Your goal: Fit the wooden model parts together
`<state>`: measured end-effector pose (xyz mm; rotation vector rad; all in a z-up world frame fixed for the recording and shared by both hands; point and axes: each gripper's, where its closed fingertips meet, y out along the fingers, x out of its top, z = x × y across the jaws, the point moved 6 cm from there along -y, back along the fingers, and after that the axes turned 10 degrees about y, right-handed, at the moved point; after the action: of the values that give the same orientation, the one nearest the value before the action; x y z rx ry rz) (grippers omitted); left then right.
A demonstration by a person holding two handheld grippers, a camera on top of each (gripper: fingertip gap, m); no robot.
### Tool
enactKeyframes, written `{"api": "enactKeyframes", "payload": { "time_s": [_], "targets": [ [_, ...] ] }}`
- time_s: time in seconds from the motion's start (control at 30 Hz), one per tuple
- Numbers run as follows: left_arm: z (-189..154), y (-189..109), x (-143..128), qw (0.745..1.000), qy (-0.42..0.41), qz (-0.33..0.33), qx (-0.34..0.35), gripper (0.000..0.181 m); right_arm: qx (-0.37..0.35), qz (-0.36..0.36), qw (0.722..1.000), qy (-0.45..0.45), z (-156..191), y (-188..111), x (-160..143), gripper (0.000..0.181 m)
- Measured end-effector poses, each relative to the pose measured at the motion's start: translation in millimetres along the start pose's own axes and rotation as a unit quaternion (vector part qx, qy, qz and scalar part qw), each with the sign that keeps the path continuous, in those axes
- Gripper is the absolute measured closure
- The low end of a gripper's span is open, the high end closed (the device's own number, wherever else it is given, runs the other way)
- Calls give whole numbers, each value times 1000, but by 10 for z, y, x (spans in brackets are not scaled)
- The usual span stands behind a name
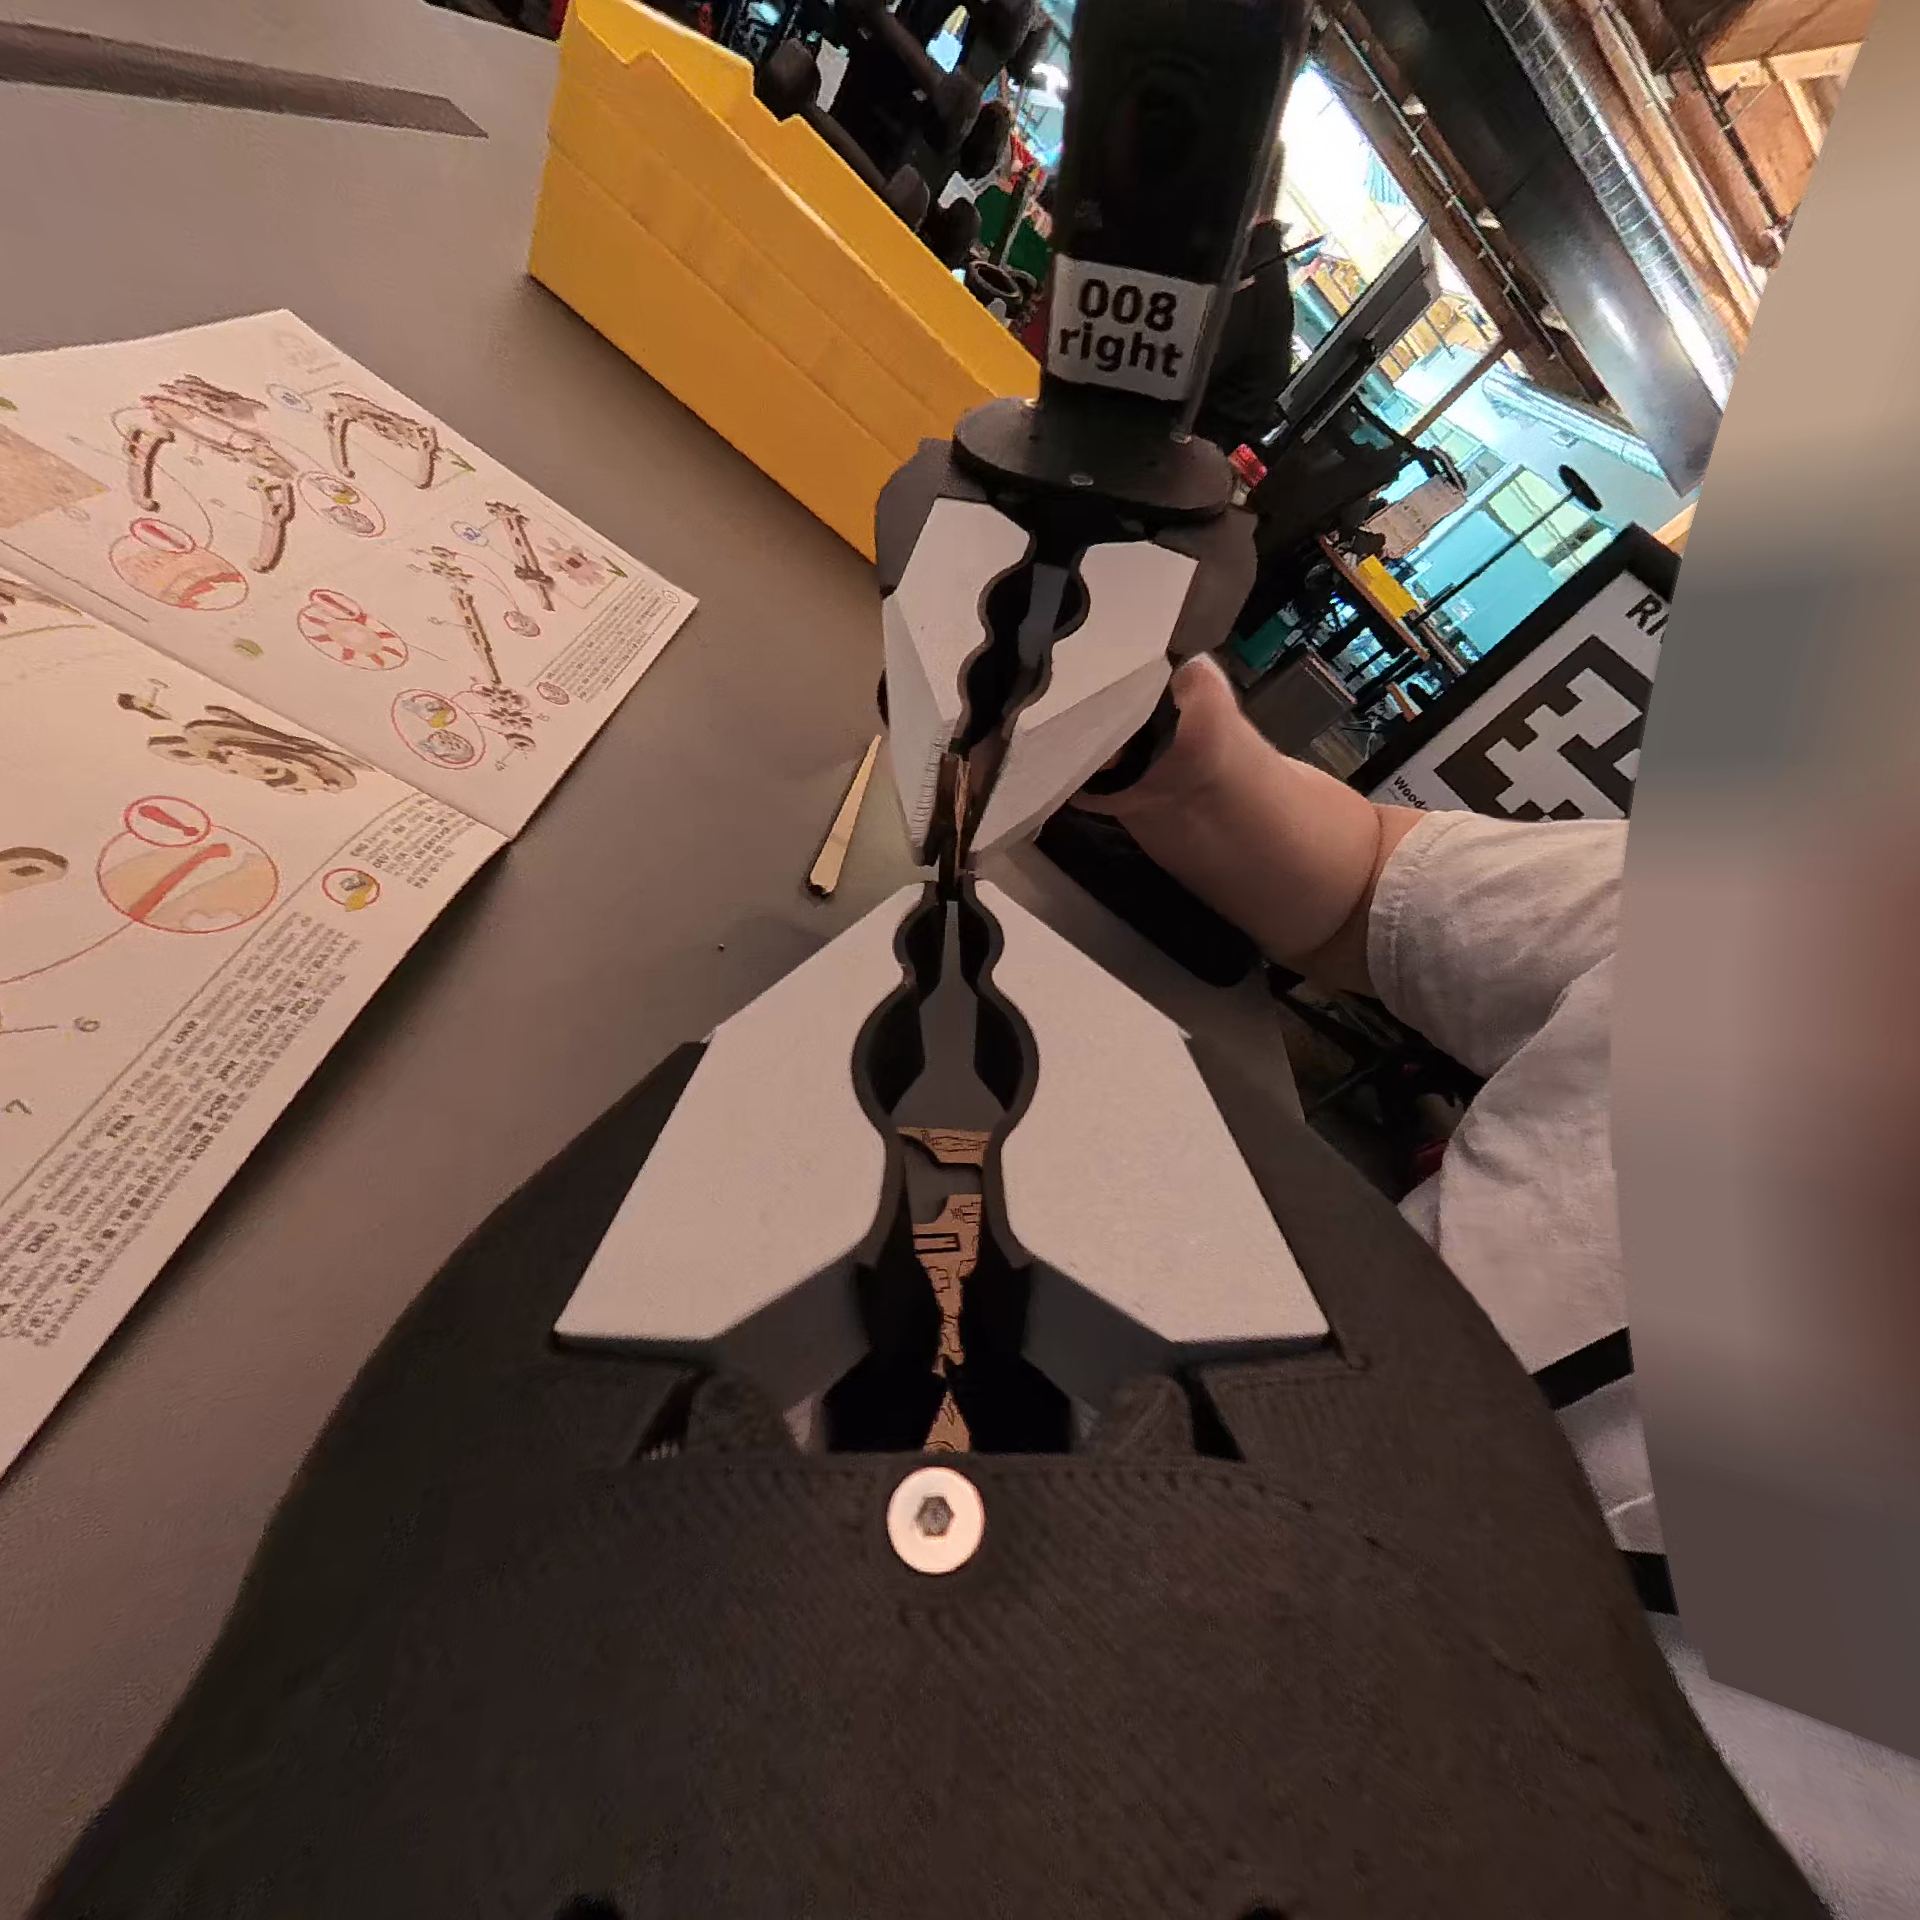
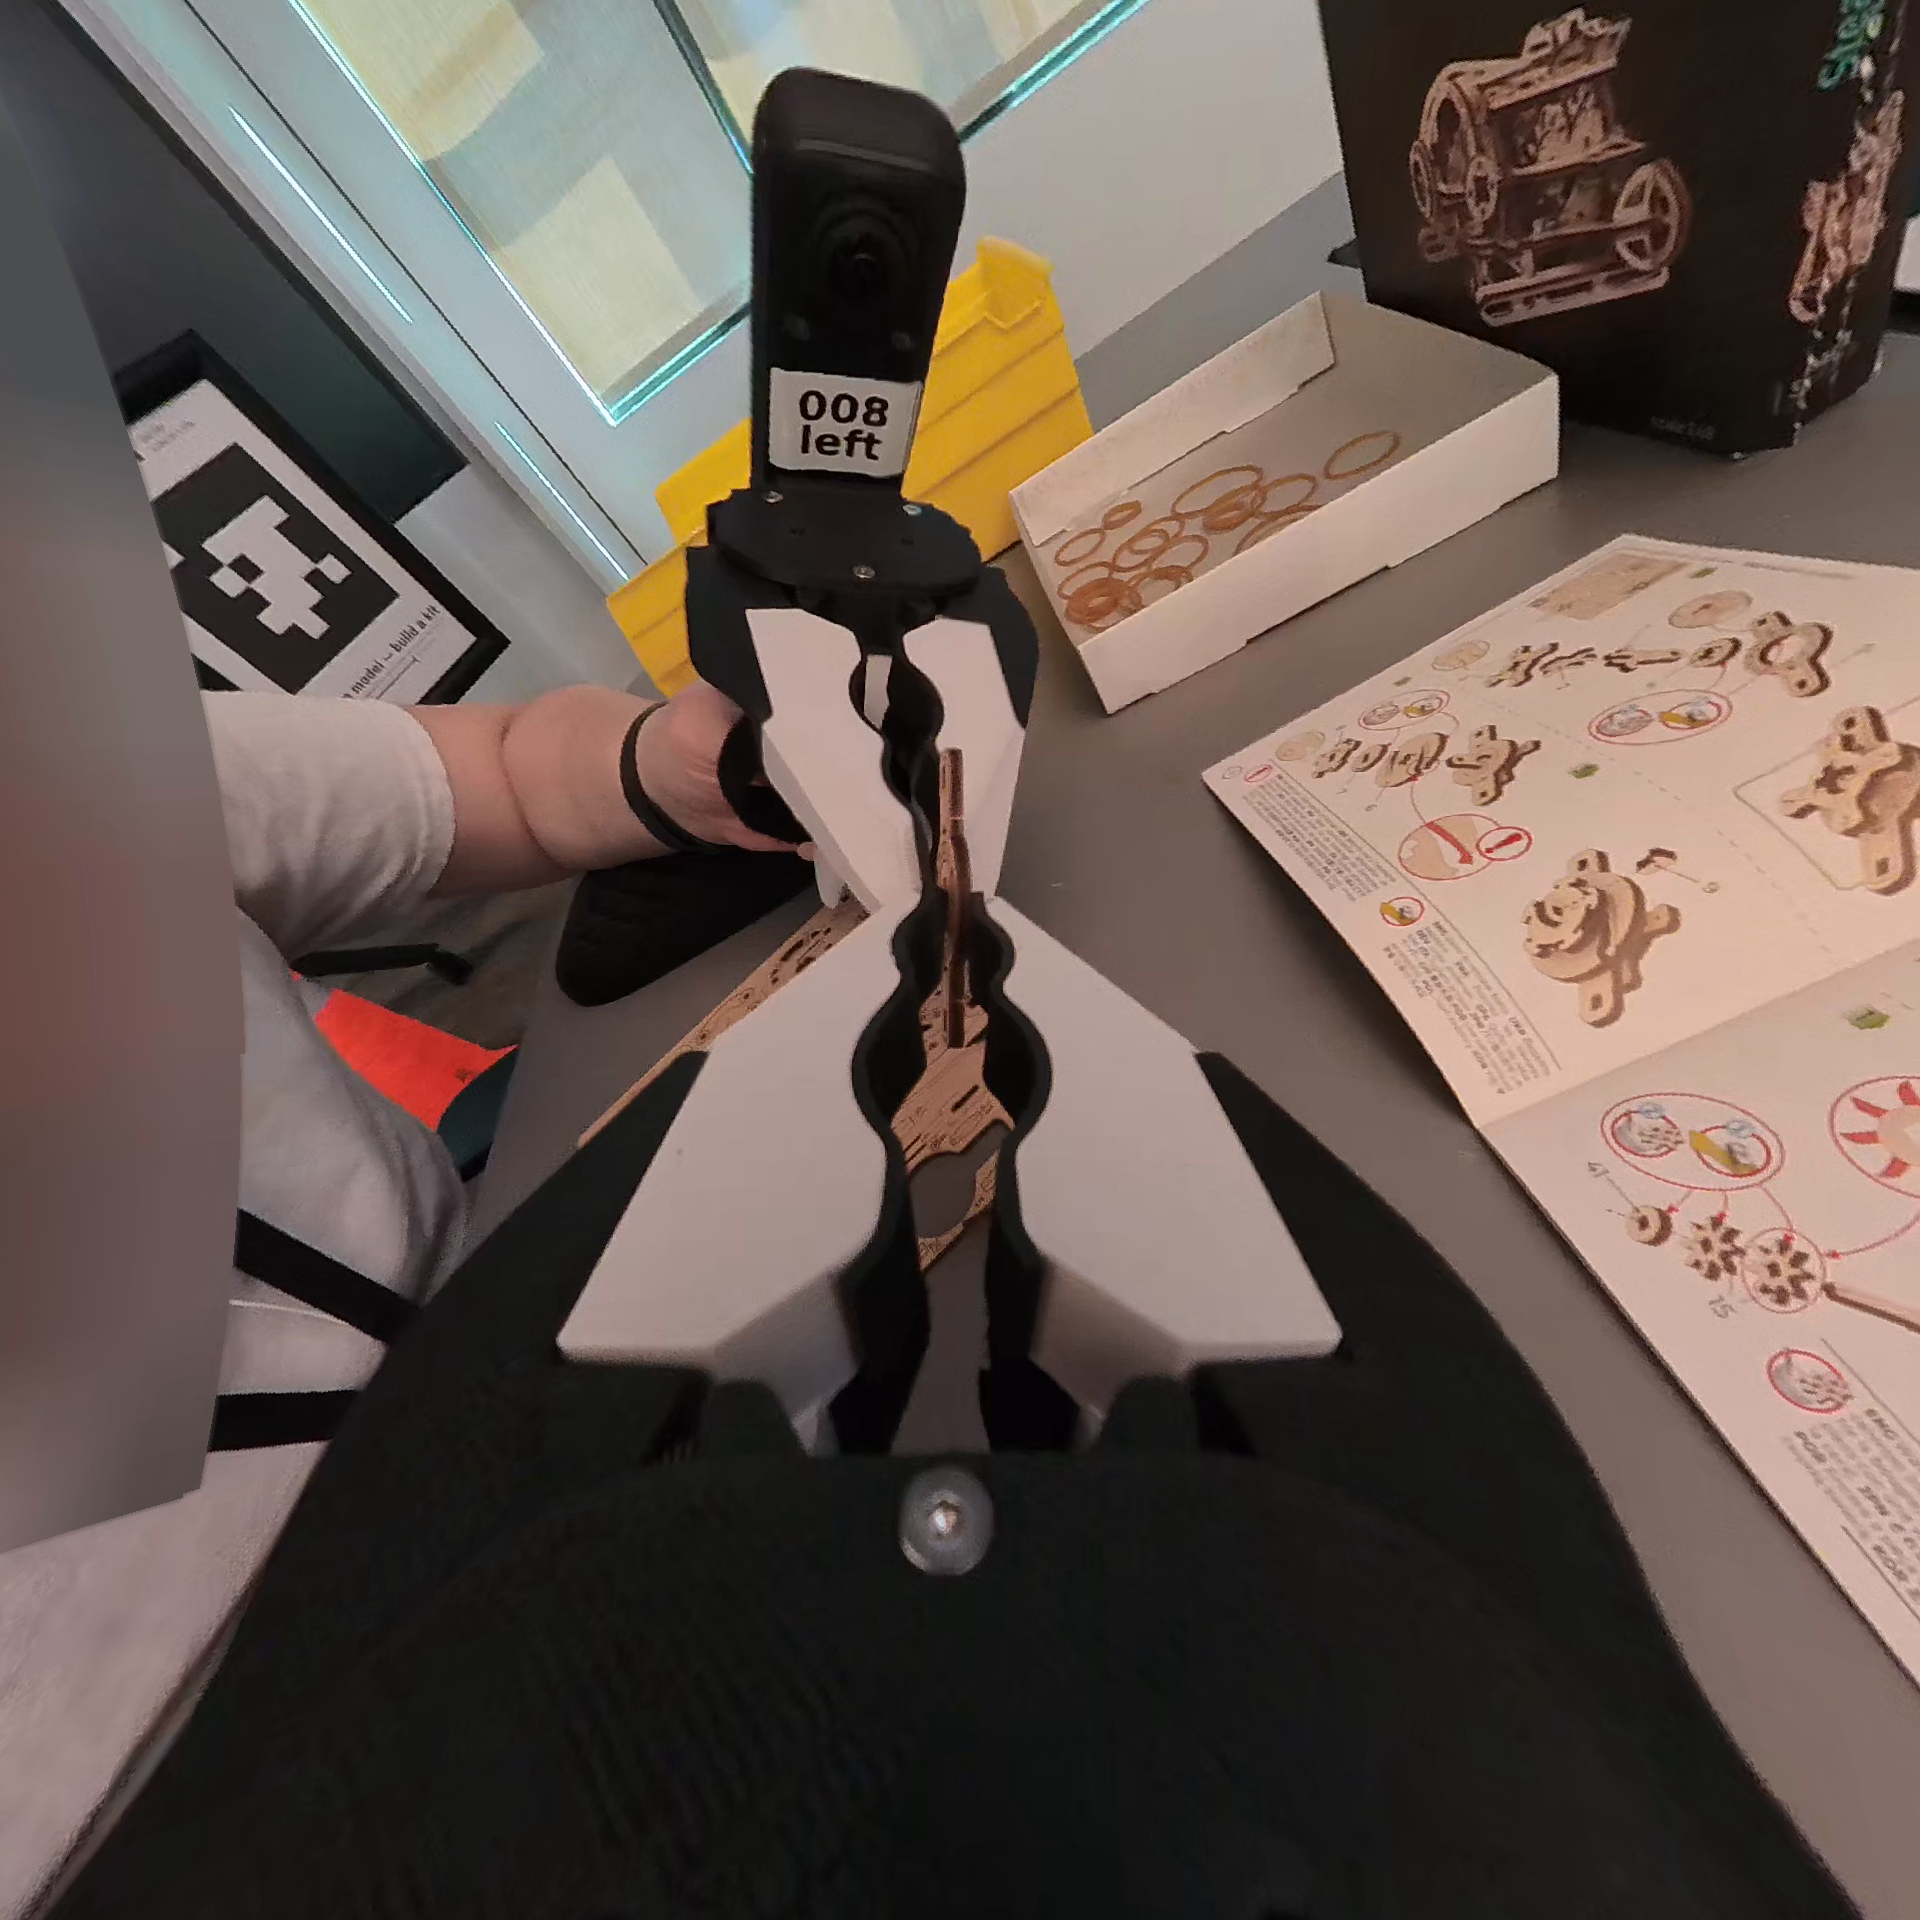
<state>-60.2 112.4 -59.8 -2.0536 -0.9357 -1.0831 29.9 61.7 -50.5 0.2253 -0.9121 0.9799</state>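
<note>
My left gripper (image 1: 945, 896) and my right gripper (image 2: 951, 914) meet tip to tip above the grey table (image 1: 644, 987). Both have white fingers, nearly closed. A thin wooden part (image 2: 952, 831), seen edge-on, stands upright between them and reaches into both pairs of jaws. In the left wrist view its brown edge (image 1: 951, 805) shows between the right gripper's (image 1: 951, 836) fingertips. In the right wrist view the left gripper (image 2: 935, 883) pinches its upper end. I cannot tell whether it is one piece or two pressed together. A laser-cut wooden sheet (image 2: 800, 966) lies flat below.
Instruction sheets (image 1: 260, 675) (image 2: 1610, 883) lie open on the table. Behind stand a yellow bin (image 1: 748, 312), a white box (image 2: 1330, 592) with rubber rings (image 2: 1195, 530) and the black kit box (image 2: 1610, 208). A thin wooden stick (image 1: 847, 821) lies near the grippers. A person's hands hold the grippers. My left and right fingertips are right by each other.
</note>
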Motion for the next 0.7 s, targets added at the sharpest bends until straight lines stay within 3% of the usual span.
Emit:
{"api": "enactKeyframes", "payload": {
  "time_s": [0.17,0.53,0.7],
  "targets": [
    [-75,5,50,999,51,5,4,181,68,-19,996,56,10,-35,17,180],
    [5,-8,41,999,32,0,5,181,57,-36,993,101,-59,0,3,179],
    [30,0,27,999,41,8,0,176,28,-15,997,68,-53,-5,-15,181]
  ]
}}
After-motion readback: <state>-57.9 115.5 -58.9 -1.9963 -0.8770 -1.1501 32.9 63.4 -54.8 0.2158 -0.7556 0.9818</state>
